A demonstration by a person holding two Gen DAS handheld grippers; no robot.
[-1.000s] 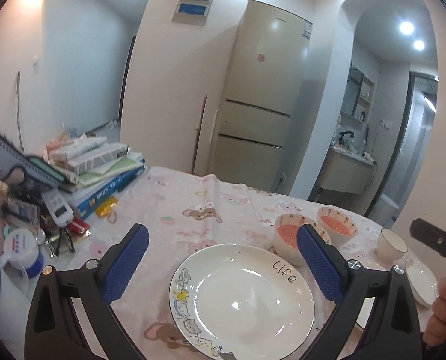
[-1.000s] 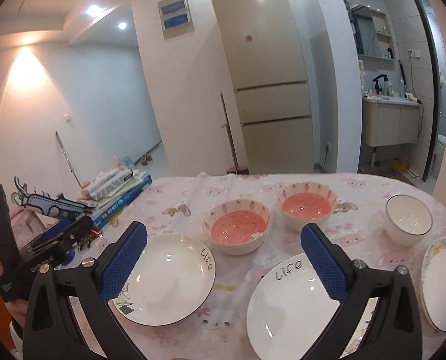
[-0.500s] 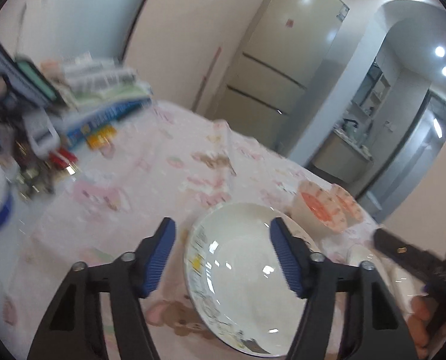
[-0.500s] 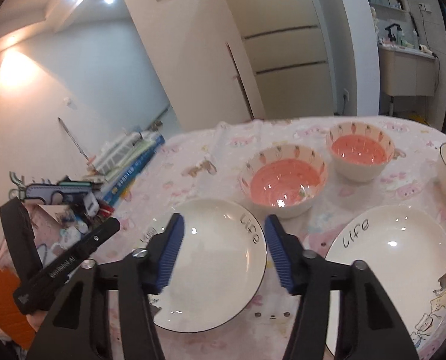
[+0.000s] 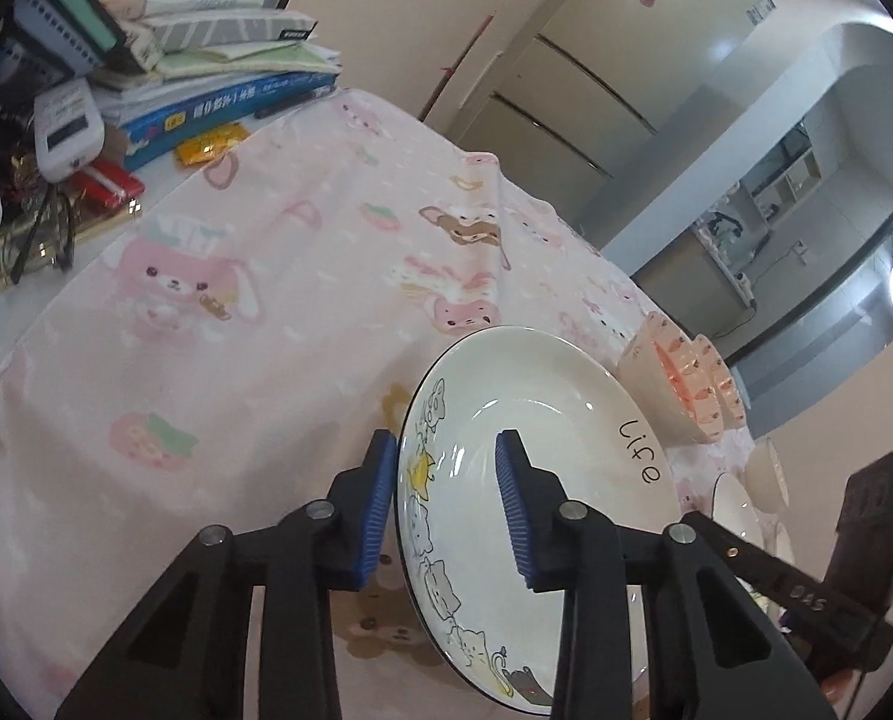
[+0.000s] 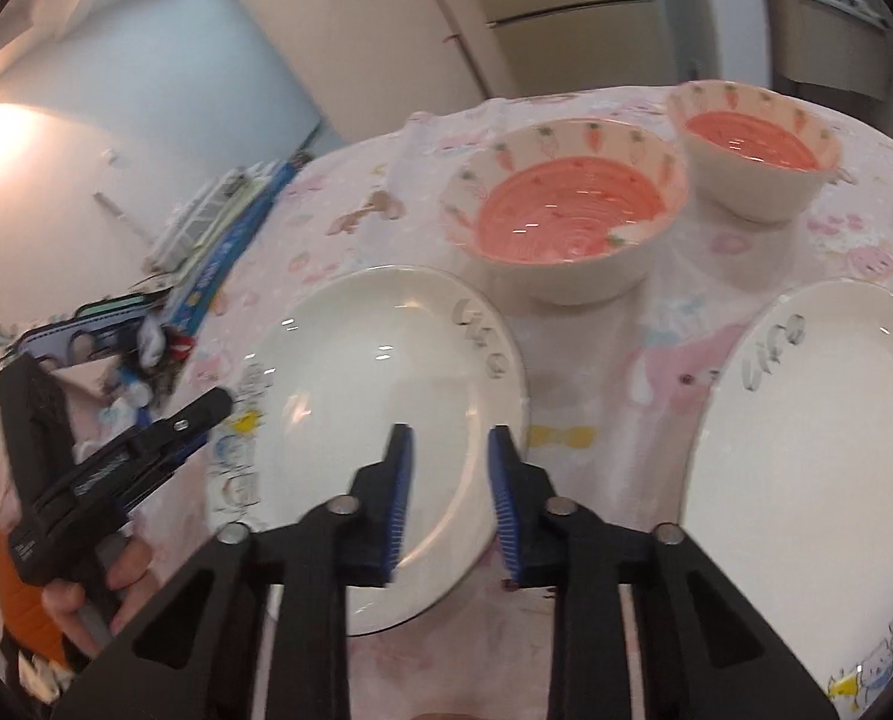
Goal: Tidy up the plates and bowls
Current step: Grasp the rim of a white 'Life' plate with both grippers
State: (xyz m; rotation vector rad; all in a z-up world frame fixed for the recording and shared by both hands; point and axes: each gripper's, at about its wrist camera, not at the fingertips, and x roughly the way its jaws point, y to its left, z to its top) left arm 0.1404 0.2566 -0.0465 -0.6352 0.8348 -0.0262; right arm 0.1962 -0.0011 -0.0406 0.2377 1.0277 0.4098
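Now two white plates lettered "life" and two pink bowls (image 6: 572,228) sit on the tablecloth (image 5: 254,324). Both grippers, left (image 5: 446,501) and right (image 6: 449,495), straddle opposite rims of one plate (image 5: 542,420), fingers apart.

Glossy ceramic plate (image 5: 542,444) on a matt printed cloth (image 5: 254,324).
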